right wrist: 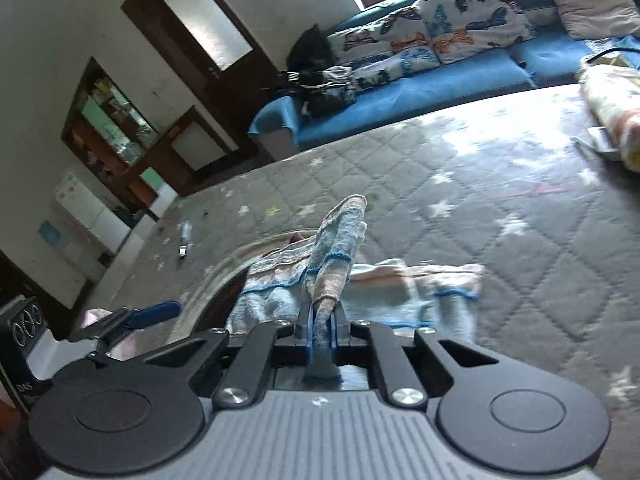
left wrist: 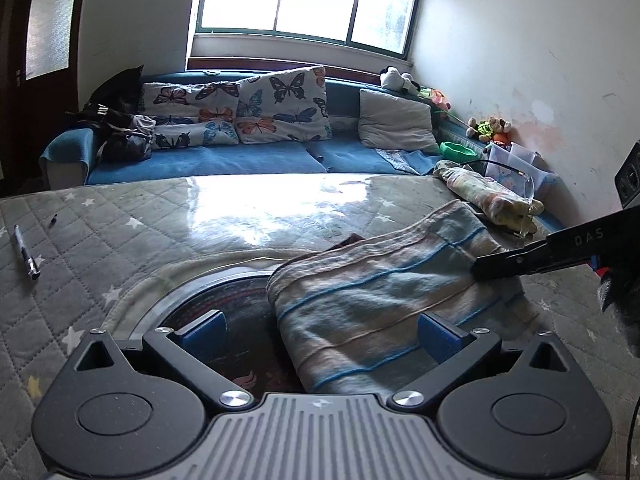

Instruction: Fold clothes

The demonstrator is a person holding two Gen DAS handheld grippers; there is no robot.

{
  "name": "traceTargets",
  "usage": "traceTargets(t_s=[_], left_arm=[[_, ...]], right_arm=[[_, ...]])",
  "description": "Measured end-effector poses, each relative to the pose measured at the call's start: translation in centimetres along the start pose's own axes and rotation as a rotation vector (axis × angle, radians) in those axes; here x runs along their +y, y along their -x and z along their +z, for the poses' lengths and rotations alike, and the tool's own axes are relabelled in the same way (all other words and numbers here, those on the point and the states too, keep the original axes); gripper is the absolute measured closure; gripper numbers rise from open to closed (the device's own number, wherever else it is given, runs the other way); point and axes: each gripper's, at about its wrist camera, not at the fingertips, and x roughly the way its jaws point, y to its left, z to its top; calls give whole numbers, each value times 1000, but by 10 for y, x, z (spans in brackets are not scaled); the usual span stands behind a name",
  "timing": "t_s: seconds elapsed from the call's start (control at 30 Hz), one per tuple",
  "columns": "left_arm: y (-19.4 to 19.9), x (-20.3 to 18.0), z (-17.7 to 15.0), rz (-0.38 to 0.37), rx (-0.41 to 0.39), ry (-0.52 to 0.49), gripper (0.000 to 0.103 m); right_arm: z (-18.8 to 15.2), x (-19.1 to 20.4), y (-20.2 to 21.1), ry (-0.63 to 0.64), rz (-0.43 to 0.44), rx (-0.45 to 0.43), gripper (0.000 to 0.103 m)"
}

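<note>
A striped blue, white and beige cloth (left wrist: pixel 384 300) lies on a grey quilted table cover with stars (left wrist: pixel 120 248). My left gripper (left wrist: pixel 320 334) is open, its blue pads on either side of the cloth's near end. My right gripper (right wrist: pixel 321 326) is shut on a bunched edge of the same cloth (right wrist: pixel 340 240), lifting it off the rest of the cloth (right wrist: pixel 400 292). The right gripper also shows in the left wrist view (left wrist: pixel 496 268), at the cloth's right edge. The left gripper shows in the right wrist view (right wrist: pixel 152 314), at the lower left.
A pen (left wrist: pixel 25 246) lies at the table's left. A rolled patterned cloth (left wrist: pixel 488 192) lies at the far right. A round glass-covered opening (left wrist: pixel 224 304) sits under the cloth. A blue sofa with butterfly pillows (left wrist: pixel 240 156) stands behind the table.
</note>
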Motion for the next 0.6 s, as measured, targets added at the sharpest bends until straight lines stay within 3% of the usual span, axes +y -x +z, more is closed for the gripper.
traceTargets(t_s=[0.13,0.27,0.43,0.6], left_arm=[[-8,-5,1,1,15,-13,0],[-17,-10,1,3,30,-26,0],[-22,-15,-4,10,48,-53,0],[-18,-20,-14,6,62,-76,0]], right_arm=[[-4,-12,-2,0,-57,11,96],[-12,-23,-9,2,-105,23,89],[-16,-10,10,91,-174,-50,87],[-32,23,29,229,-125,-75,87]])
